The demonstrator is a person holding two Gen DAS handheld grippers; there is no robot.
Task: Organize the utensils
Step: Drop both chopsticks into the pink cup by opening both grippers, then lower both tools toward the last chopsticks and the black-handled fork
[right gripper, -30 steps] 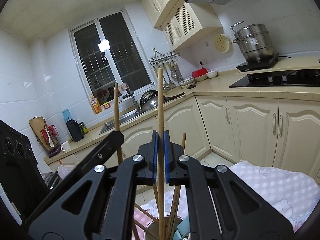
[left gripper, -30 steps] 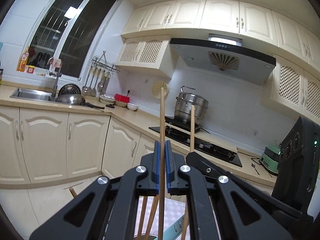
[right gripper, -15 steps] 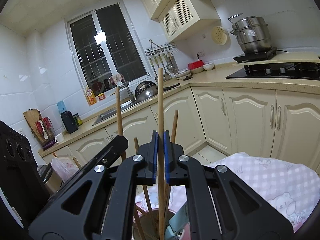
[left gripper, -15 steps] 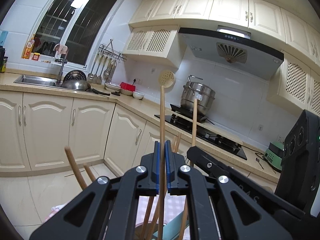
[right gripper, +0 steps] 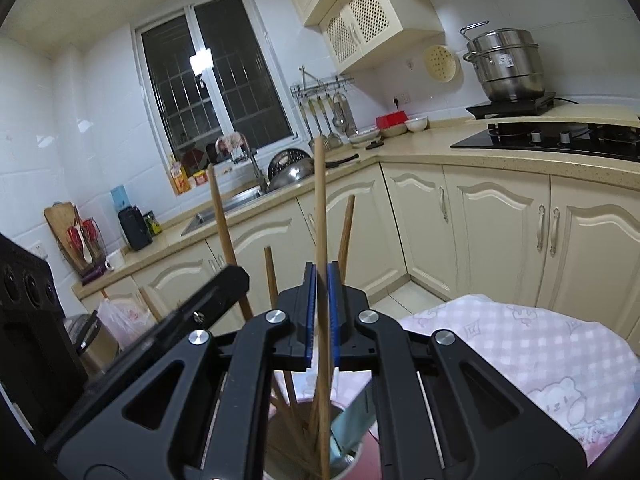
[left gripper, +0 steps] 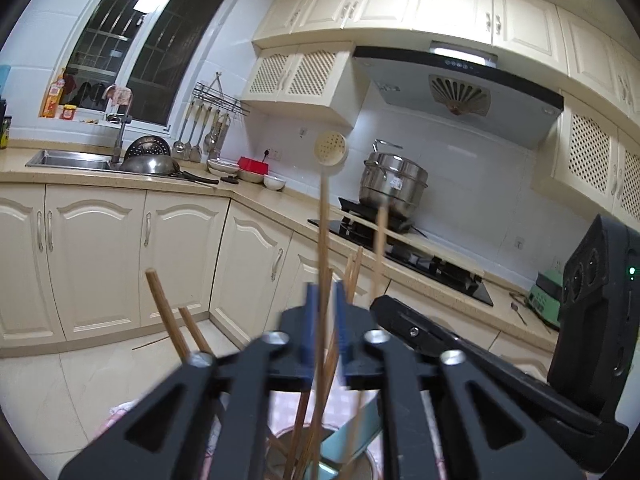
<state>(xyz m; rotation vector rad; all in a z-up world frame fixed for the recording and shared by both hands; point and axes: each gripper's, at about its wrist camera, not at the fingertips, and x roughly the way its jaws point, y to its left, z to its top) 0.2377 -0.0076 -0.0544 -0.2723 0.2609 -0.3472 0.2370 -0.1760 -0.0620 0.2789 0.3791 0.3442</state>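
Observation:
In the left wrist view my left gripper (left gripper: 324, 320) is opening, its blue pads standing off an upright wooden chopstick (left gripper: 323, 240) between them. That stick's foot rests in a metal holder cup (left gripper: 288, 440) with several other chopsticks. In the right wrist view my right gripper (right gripper: 321, 312) is also opening, with a thin gap on each side of its own upright chopstick (right gripper: 320, 200), which stands in the same cup (right gripper: 280, 432). Each gripper shows in the other's view: the right one's finger (left gripper: 420, 332) and the left one's finger (right gripper: 216, 292).
A light-blue utensil (left gripper: 352, 432) leans in the cup. The cup stands by a pink checked cloth (right gripper: 520, 360) on a table. Behind are cream cabinets (left gripper: 100, 260), a sink (left gripper: 68, 160), a hob (right gripper: 560, 140) and a steel pot (left gripper: 394, 188).
Both grippers have sunk toward the cup, each with its chopstick. Their pads, pressed on the sticks before, now stand slightly apart from them.

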